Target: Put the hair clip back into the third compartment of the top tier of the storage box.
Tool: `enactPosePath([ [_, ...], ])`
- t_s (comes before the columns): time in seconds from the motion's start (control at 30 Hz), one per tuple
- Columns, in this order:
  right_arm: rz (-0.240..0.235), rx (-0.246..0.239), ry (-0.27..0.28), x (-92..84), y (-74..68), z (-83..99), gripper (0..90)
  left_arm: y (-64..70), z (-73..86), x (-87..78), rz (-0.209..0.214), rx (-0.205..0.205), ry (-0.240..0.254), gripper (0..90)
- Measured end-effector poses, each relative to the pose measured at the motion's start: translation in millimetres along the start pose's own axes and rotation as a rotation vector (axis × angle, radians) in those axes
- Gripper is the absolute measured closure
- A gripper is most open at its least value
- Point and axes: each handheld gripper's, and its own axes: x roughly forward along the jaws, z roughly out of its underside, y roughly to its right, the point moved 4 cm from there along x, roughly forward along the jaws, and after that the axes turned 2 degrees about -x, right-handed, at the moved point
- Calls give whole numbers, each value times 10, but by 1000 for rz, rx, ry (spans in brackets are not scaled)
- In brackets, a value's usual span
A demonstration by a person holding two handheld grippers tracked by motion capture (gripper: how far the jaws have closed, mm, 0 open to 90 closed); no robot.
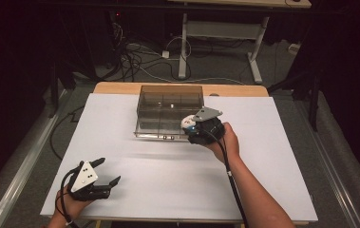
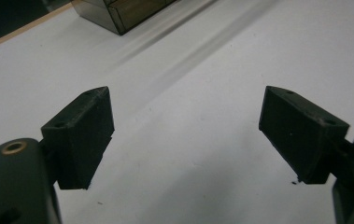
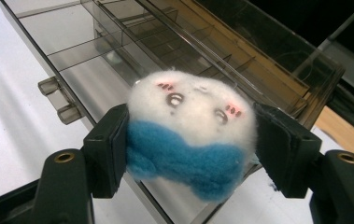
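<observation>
Seen from the high view, a white-topped table (image 1: 168, 175) fills the middle of the frame, with a smoky clear plastic compartment box (image 1: 170, 110) standing at upper centre, its lid open toward the far edge. Just right of the box's front edge, the right gripper (image 1: 190, 125) clamps a small white-and-blue plush toy (image 1: 188, 123), carried in a hand (image 1: 225, 140) whose forearm runs down to the lower right of the frame. At lower left, the left gripper (image 1: 107, 172) rests low over the bare tabletop, well apart from the box, jaws spread wide with nothing between them. In the left gripper view, the two black jaws rise from the lower corners and stand far apart over the white surface (image 2: 188, 121), while a corner of the compartment box (image 2: 118, 11) sits at the top left of the frame. In the right gripper view, the plush toy (image 3: 191, 135) occupies the centre, a round white face with pink cheek marks above a blue lower part, squeezed on both sides by the black pads (image 3: 111, 149). Behind and beneath it, the box (image 3: 95, 51) stretches across the upper frame, its dividers forming rows of cells, two small latches at left; the toy hangs over the box's front rim.
</observation>
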Motion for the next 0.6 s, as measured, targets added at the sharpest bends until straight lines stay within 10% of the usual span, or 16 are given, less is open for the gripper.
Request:
enactPosePath([
  [0.6,-39,72,9,10,4,-8,264,3,0,11,-6,4,-6,174],
])
